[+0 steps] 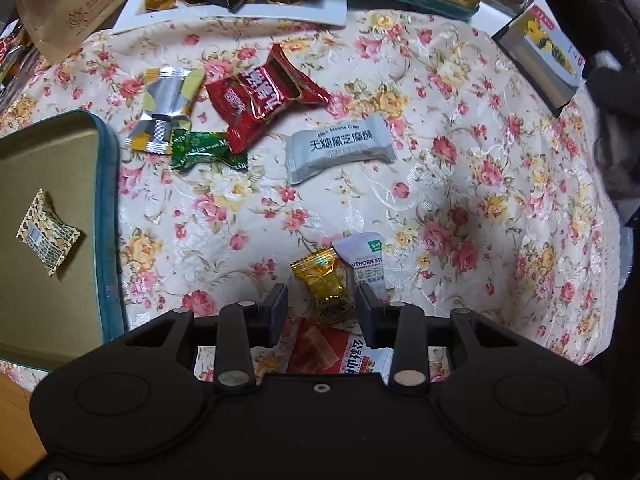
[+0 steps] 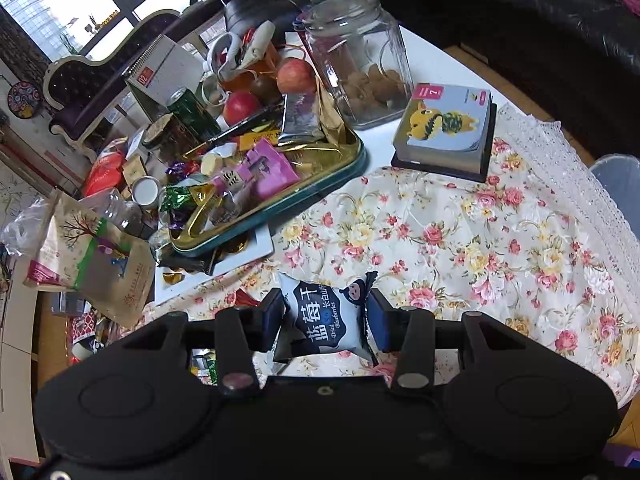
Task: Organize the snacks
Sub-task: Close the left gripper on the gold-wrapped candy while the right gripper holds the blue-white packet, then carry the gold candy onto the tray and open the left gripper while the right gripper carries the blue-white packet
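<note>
Two claws show, one in each view. The left claw (image 1: 322, 308) points down at the flowery cloth (image 1: 460, 184) with its jaws apart. A gold candy (image 1: 320, 276) sits in the gap, but the pads do not press it. A pale hawthorn pack (image 1: 366, 264) lies just beside the gold one, and its lower end is hidden behind the right finger. Under the claw lies a red and white pack (image 1: 336, 354) — most of it is covered by the black body. Farther up lie a grey sesame bar (image 1: 340, 148), a red candy (image 1: 260, 100), a green candy (image 1: 204, 150) partly under the red one, and a silver wrapper (image 1: 166, 110). At the left edge is a tin lid (image 1: 108, 200), cut off by the frame, with one spotted candy (image 1: 46, 234) inside.

The right claw (image 2: 326, 312) grips a blueberry pack (image 2: 326, 316) above the cloth, pads tight on both sides. The pack's bottom is hidden behind the claw. Past it, a gold tin tray (image 2: 352, 160) is piled with snacks — too jumbled to tell them all apart. A little book (image 2: 444, 128) sits to the right, and a glass jar (image 2: 356, 56) stands behind the tray. Two apples (image 2: 296, 76) peek out near the jar, partly covered.
</note>
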Action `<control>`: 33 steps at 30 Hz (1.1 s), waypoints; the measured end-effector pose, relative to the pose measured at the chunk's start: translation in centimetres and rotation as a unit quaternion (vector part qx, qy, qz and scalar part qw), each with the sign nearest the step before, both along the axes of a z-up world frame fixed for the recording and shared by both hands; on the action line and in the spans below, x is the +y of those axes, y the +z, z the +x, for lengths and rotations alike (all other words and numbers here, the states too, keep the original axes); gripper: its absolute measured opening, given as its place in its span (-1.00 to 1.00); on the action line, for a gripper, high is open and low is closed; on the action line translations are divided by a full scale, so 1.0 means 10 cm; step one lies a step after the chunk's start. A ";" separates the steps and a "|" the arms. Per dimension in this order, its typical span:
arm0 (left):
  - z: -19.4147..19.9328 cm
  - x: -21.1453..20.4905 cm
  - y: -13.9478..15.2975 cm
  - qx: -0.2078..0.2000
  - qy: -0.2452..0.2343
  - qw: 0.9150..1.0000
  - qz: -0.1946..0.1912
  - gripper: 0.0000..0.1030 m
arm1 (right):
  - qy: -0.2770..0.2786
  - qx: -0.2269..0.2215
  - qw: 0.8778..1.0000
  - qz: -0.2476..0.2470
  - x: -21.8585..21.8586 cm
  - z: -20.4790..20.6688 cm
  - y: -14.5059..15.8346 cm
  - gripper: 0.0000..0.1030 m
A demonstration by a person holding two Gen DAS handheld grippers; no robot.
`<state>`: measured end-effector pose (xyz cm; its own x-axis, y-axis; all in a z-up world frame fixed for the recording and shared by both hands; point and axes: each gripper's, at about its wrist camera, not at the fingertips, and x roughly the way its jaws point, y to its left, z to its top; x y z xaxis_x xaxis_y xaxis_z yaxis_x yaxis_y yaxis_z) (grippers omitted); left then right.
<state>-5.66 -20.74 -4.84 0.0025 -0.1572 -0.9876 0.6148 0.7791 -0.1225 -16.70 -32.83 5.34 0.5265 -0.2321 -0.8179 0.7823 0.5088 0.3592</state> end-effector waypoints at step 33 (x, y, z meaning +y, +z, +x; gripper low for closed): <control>0.00 -0.09 -0.10 -0.007 0.034 0.999 0.001 -0.48 | -0.016 -0.024 0.999 0.017 -0.09 -0.12 0.08 -0.11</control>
